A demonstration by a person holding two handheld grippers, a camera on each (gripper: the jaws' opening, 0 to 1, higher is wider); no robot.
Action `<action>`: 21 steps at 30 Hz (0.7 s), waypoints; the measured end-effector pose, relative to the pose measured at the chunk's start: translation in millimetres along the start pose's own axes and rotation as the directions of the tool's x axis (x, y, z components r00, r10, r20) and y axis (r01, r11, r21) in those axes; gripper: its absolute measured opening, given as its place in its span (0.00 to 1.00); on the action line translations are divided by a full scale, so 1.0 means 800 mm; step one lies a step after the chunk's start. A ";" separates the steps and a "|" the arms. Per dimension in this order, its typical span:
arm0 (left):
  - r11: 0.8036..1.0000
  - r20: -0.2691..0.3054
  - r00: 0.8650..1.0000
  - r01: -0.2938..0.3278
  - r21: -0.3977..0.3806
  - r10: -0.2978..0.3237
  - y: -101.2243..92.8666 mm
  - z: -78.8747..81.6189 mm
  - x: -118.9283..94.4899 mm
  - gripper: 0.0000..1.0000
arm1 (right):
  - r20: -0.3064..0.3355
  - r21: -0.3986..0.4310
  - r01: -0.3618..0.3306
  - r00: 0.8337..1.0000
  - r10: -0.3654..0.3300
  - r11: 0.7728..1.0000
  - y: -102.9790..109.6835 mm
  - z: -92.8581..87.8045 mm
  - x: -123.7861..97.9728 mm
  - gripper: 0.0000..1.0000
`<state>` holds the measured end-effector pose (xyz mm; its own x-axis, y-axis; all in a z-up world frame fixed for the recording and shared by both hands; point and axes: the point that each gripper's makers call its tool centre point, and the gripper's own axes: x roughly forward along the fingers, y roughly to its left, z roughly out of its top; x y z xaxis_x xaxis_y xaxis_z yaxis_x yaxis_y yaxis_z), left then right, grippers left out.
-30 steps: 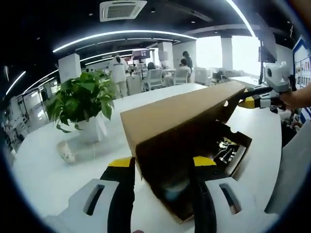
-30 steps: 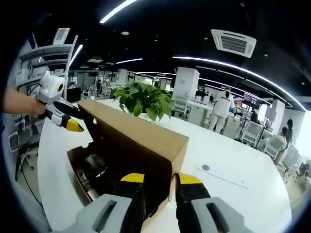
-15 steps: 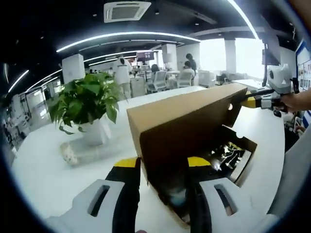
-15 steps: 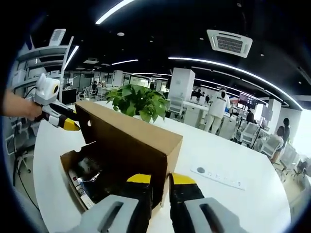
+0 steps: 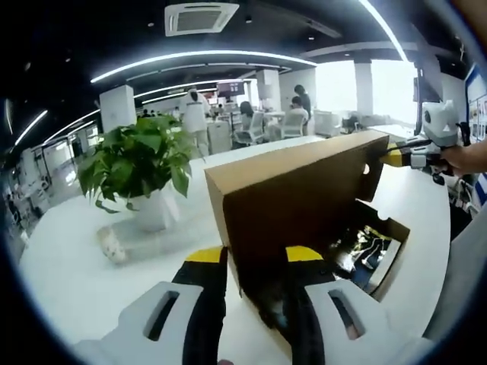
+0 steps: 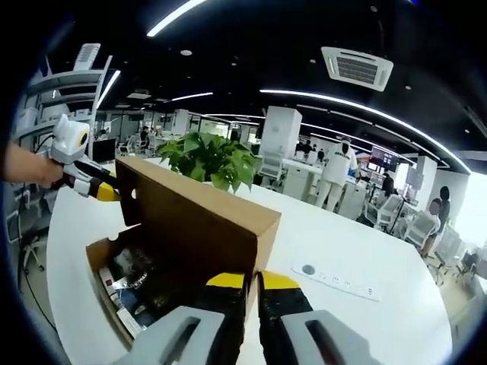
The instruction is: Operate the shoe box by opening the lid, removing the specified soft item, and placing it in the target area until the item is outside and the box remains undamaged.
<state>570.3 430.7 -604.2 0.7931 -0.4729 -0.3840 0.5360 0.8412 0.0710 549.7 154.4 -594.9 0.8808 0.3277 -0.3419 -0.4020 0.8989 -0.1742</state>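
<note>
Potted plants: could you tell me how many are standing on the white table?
1. The potted plant stands on the white table, apart from the shoe box, on its far side in the right gripper view; others may be hidden.

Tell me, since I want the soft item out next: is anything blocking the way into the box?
Partly. The raised lid stands tilted over the shoe box, each claw gripping one end of it. The left claw and right claw are both occupied. The contents show beneath it, cluttered.
</note>
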 end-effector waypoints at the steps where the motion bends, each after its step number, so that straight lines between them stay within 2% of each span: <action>1: 1.000 0.000 1.000 -0.006 -0.002 0.006 0.002 0.000 0.001 0.23 | 0.000 0.000 0.000 1.000 0.000 1.000 0.000 0.000 0.000 0.00; 21: 0.998 0.007 0.999 -0.050 -0.037 0.050 0.025 0.006 0.011 0.08 | 0.005 0.014 0.006 1.000 -0.006 1.000 -0.007 0.006 0.009 0.00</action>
<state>589.1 442.1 -601.5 0.8207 -0.4322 -0.3737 0.4849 0.8728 0.0555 559.5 153.0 -592.0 0.8844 0.3235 -0.3365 -0.3931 0.9048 -0.1635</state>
